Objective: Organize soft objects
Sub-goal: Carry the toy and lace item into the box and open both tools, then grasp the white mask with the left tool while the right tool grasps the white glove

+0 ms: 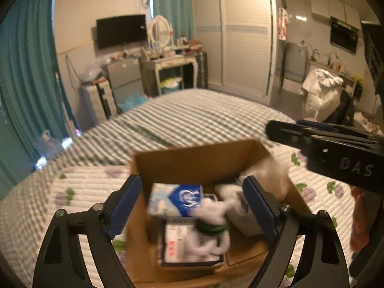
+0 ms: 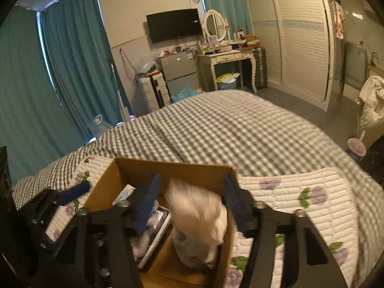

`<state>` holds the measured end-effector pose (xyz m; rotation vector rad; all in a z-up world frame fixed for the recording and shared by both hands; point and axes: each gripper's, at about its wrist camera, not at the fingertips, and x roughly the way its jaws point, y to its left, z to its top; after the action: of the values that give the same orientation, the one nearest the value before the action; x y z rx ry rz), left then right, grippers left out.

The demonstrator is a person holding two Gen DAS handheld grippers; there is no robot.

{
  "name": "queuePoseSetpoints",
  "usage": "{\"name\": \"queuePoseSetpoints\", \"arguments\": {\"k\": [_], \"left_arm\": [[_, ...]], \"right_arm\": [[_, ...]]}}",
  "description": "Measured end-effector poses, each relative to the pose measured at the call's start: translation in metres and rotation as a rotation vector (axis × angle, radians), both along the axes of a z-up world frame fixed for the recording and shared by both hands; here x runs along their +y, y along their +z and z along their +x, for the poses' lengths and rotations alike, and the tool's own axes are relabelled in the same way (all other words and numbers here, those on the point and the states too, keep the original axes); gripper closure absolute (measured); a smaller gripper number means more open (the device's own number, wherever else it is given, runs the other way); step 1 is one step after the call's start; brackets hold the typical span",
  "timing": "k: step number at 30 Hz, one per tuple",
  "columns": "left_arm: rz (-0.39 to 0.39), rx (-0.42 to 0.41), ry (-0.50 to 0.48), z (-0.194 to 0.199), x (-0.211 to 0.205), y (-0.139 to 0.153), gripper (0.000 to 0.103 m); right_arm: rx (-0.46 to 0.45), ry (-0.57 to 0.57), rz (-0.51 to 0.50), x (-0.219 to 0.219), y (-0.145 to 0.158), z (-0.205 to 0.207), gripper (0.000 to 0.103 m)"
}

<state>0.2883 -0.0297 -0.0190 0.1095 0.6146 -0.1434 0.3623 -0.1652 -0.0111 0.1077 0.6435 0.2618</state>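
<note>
An open cardboard box (image 1: 192,158) sits on a quilted floral mat on the bed. It holds a blue and white tissue pack (image 1: 176,199), a flat white packet (image 1: 180,247), a white soft toy with a green band (image 1: 213,225) and a pale bag (image 1: 240,206). My left gripper (image 1: 192,208) is open above the box, and nothing is held in it. My right gripper (image 2: 192,201) is open over the box (image 2: 172,168), with a blurred white fluffy object (image 2: 201,216) between the jaws, dropping or lying in the box. The right gripper also shows in the left wrist view (image 1: 324,144).
The checked bedspread (image 2: 228,124) stretches beyond the box. The floral mat (image 2: 300,204) surrounds the box. A dressing table (image 2: 228,55), small fridge (image 2: 180,72), teal curtains (image 2: 72,60) and a wardrobe (image 2: 300,43) line the far walls. A pink cup (image 2: 356,147) stands at the right.
</note>
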Motion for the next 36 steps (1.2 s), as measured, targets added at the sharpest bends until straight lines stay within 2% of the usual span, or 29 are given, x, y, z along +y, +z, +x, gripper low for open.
{"name": "queuePoseSetpoints", "arguments": {"k": [6,10,12,15,19,22,26,31,36], "left_arm": [[0.006,-0.077,0.031,-0.041,0.012,0.057,0.014],[0.009,-0.156,0.036,-0.09,0.017,0.1,0.001],[0.011,-0.193,0.037,-0.117,0.018,0.116,0.0],[0.024,-0.216,0.029,-0.145,0.02,0.131,0.0],[0.058,-0.243,0.033,-0.185,0.024,0.14,0.0],[0.069,-0.231,0.035,-0.203,0.026,0.135,0.0],[0.065,-0.176,0.035,-0.216,0.028,0.108,0.0],[0.042,-0.078,0.055,-0.218,0.031,0.046,0.0],[0.094,0.002,0.06,-0.202,0.033,-0.015,0.0]], "right_arm": [[-0.094,-0.015,-0.018,-0.012,0.072,-0.052,0.029],[-0.153,-0.028,-0.058,-0.016,0.118,-0.101,0.018],[-0.179,-0.023,-0.091,-0.017,0.139,-0.133,0.015],[-0.204,-0.031,-0.137,-0.017,0.155,-0.171,0.007],[-0.236,-0.026,-0.142,-0.021,0.162,-0.224,0.0],[-0.181,-0.019,-0.178,-0.022,0.149,-0.252,0.0],[-0.158,0.01,-0.193,-0.02,0.114,-0.278,0.0],[-0.113,0.069,-0.239,-0.004,0.042,-0.285,0.0],[0.039,0.112,-0.227,0.008,-0.045,-0.259,0.0]]}}
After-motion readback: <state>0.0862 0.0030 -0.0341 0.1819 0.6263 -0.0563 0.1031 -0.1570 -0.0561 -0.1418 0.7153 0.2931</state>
